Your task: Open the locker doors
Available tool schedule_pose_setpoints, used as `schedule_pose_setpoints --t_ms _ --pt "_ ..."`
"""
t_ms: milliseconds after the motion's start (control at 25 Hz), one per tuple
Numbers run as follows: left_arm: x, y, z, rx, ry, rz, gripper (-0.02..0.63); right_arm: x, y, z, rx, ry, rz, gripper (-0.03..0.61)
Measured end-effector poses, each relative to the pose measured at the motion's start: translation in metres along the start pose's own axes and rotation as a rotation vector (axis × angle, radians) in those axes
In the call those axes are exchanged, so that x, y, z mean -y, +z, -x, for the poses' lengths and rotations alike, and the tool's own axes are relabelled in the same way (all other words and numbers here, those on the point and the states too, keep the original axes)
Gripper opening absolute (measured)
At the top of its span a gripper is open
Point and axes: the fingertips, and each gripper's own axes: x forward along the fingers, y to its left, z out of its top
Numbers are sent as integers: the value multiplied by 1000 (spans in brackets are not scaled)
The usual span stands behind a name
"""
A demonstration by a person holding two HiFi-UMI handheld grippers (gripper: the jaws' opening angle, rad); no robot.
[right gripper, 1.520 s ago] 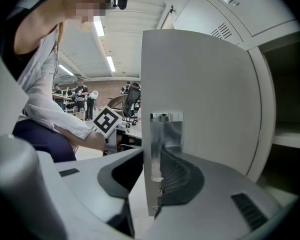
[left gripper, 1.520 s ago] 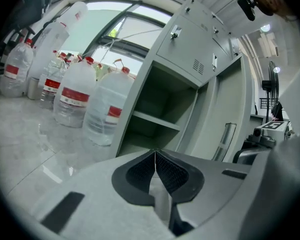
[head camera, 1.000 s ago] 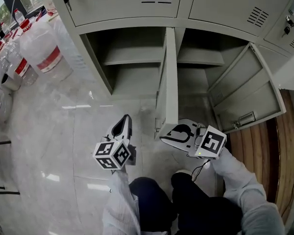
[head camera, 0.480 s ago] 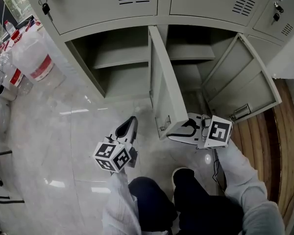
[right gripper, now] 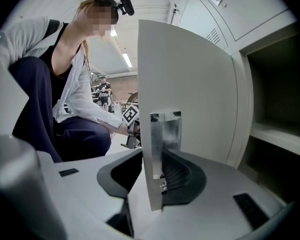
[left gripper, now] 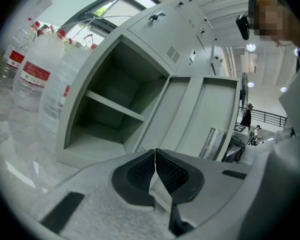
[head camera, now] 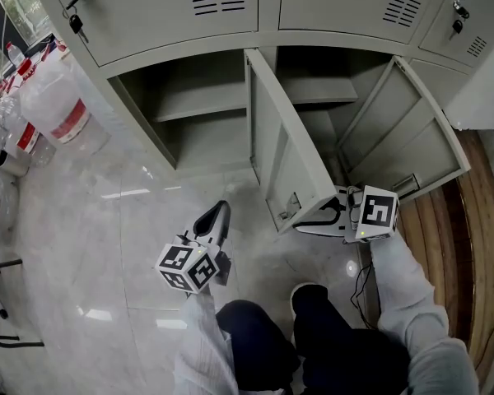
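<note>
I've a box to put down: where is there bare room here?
Bare: the floor between the bottles and the middle door, before the left locker; also that locker's shelves. Crowded: the wedge between that door and the right door, and the left edge, lined with bottles.

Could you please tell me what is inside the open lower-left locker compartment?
Only one shelf shows inside the compartment, with nothing visible on it or on its floor. Above the shelf it is shadowed, and the open door hides the right edge.
</note>
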Motion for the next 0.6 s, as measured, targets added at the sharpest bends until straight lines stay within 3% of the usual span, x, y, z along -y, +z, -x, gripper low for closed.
schedule_pose_setpoints --t_ms 160,600 --pt "0 3 2 13 3 9 11 2 -4 7 27 -20 -56 118" --pt "1 8 7 31 -1 20 11 1 -3 2 29 -9 -69 118"
